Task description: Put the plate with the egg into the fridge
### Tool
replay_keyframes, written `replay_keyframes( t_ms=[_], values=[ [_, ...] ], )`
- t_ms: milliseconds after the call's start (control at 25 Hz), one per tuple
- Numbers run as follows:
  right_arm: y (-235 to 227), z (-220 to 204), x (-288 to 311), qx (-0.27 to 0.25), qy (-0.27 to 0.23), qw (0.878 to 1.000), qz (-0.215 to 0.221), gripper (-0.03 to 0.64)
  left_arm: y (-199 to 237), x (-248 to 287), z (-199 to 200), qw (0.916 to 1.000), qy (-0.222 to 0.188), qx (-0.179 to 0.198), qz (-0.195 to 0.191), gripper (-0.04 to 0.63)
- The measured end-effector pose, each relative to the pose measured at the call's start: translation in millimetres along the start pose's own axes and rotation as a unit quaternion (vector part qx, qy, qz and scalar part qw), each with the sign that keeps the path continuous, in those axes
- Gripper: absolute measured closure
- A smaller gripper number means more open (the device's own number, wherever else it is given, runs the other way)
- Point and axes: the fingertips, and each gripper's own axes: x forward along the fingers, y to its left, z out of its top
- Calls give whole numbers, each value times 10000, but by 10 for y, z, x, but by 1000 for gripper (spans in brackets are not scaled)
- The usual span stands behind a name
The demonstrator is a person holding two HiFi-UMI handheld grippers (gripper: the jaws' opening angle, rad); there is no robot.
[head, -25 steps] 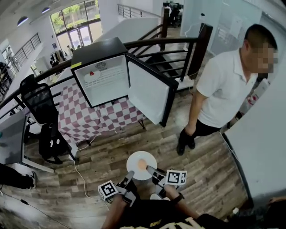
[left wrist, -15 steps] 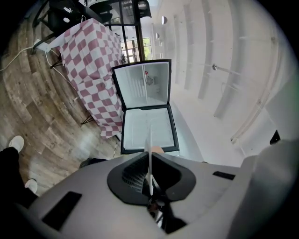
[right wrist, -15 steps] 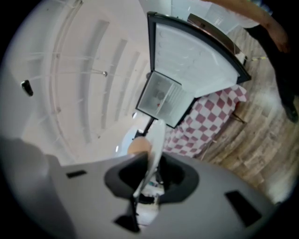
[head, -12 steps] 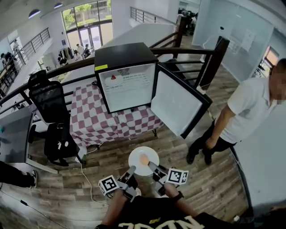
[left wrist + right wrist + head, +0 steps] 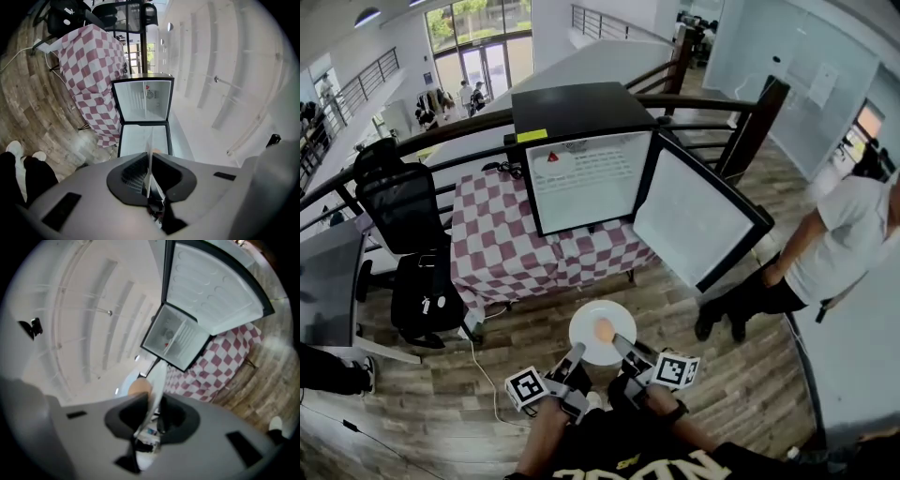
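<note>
Plate with egg held clear of the open mini fridge
Left tool (image 5: 576, 354) and right tool (image 5: 622, 344) each clamp the near rim of the white plate (image 5: 586, 330), level so the egg (image 5: 604, 329) cannot roll; the fridge (image 5: 581, 122) on the checked tabletop (image 5: 502, 246) stands well ahead, door (image 5: 698, 225) open to receive it

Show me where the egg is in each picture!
Head view: egg on the white plate, low centre.
Left gripper view: just an orange sliver beside the plate's edge, below centre.
Right gripper view: egg left of centre, against the plate.
Shared landmark: the open fridge.
</note>
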Motion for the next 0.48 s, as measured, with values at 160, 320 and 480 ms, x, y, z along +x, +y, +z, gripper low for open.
replay_keyframes(
  t_ms=[160,320,480],
  values=[
    [-30,21,146,-44,146,9998,-147,549,42,30,143,9999,-64,-99,19,555],
    [-135,-59,253,1334,127,9894,-562,549,47,130,309,9999,-109,-53,73,555],
    [-174,145,482,1025,255,9939,-317,549,68,300,470,9997,-196,-135,94,555]
  ],
)
